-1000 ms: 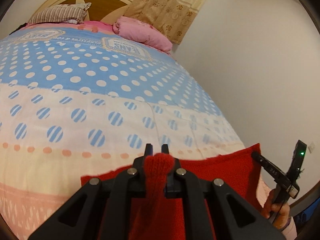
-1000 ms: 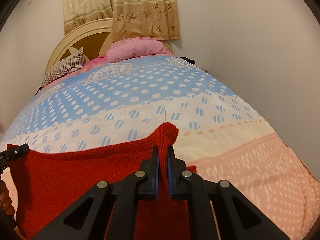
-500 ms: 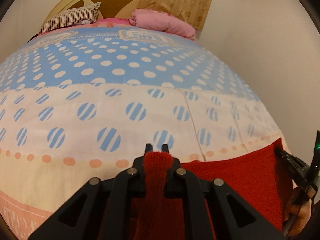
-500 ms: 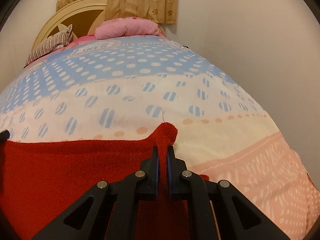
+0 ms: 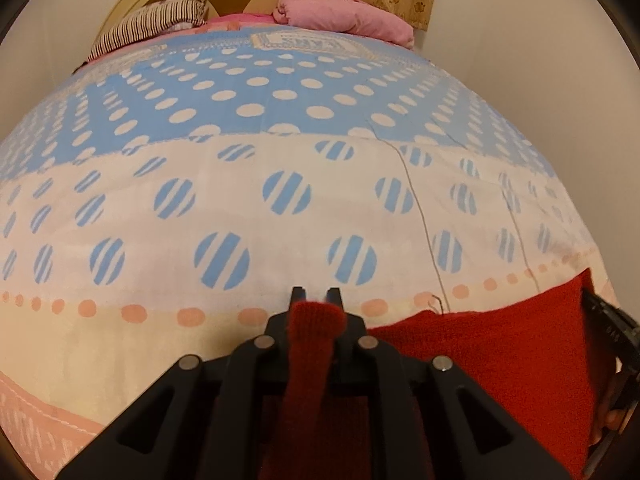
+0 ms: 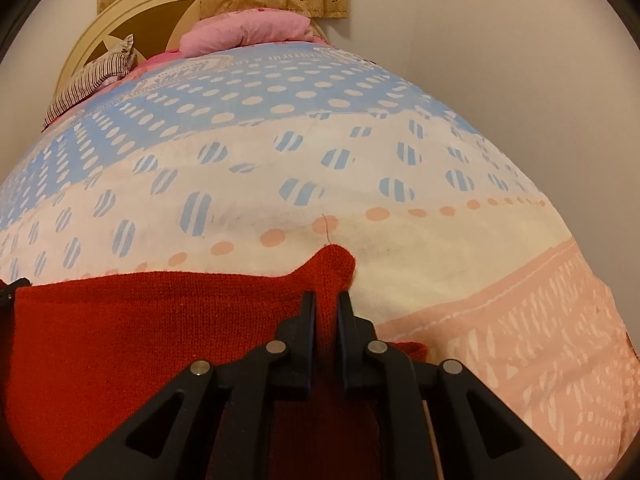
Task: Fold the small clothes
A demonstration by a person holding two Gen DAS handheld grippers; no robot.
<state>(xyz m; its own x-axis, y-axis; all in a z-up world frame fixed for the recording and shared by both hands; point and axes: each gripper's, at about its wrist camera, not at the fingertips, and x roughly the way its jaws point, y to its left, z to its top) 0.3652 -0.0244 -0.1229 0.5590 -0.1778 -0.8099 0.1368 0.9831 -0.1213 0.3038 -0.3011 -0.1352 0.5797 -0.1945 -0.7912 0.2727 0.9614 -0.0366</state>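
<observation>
1. Pinching one corner of the red knitted cloth, the left gripper sits at lower centre.
2. Right gripper clamps the other corner, jaws just eased slightly.
3. Cloth spans the lower frame over the dotted bedspread.

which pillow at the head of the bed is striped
The striped pillow on the left, with dark and white stripes; the pink pillow beside it is plain.

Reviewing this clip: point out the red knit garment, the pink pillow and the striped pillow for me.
red knit garment [image 6: 152, 340]: right wrist view, on the flat stretch of knit left of the gripper.
pink pillow [image 5: 344, 18]: left wrist view, on its top face by the headboard.
striped pillow [image 5: 156, 26]: left wrist view, on its middle.
</observation>
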